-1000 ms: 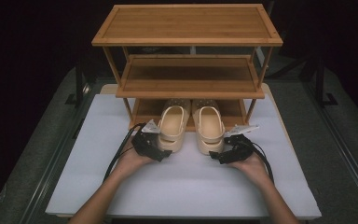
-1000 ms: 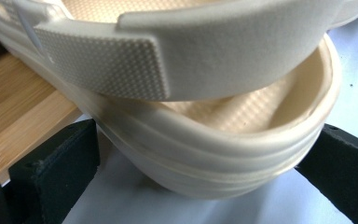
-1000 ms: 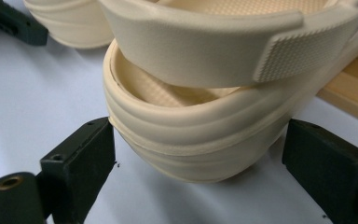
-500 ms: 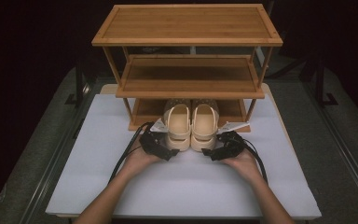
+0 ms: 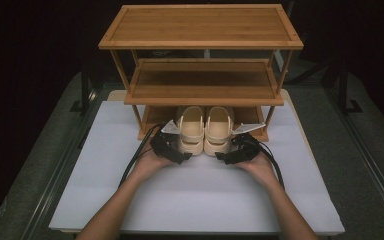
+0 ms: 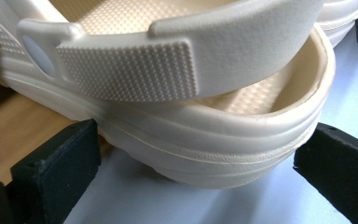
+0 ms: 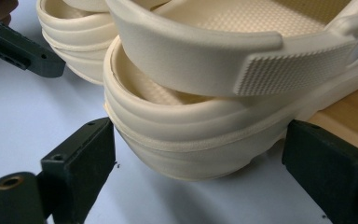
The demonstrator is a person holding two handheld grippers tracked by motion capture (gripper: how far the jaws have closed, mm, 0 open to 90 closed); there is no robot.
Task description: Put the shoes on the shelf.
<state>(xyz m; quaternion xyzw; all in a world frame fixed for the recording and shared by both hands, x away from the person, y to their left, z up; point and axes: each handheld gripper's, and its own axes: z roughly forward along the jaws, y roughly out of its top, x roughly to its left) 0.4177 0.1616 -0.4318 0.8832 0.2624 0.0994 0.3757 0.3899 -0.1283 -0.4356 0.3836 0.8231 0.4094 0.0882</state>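
Note:
Two cream clogs stand side by side with their toes under the wooden rack's bottom shelf (image 5: 252, 117), heels toward me. My left gripper (image 5: 176, 149) holds the left clog (image 5: 191, 131) by its heel. In the left gripper view the jaws touch both sides of that heel (image 6: 205, 140), gripper (image 6: 196, 177). My right gripper (image 5: 231, 152) holds the right clog (image 5: 218, 131) the same way. In the right gripper view the heel (image 7: 191, 135) sits between both pads, gripper (image 7: 198, 154). The heels rest on the white board (image 5: 200, 200).
The three-shelf wooden rack (image 5: 202, 27) stands at the board's far edge, and its middle shelf (image 5: 202, 85) overhangs the clogs' toes. Black cables trail back from both grippers along my hands. Dark grey table runs on both sides of the board.
The two clogs were apart a second ago. Both grippers have drawn them together and slid them forward, toes under the rack.

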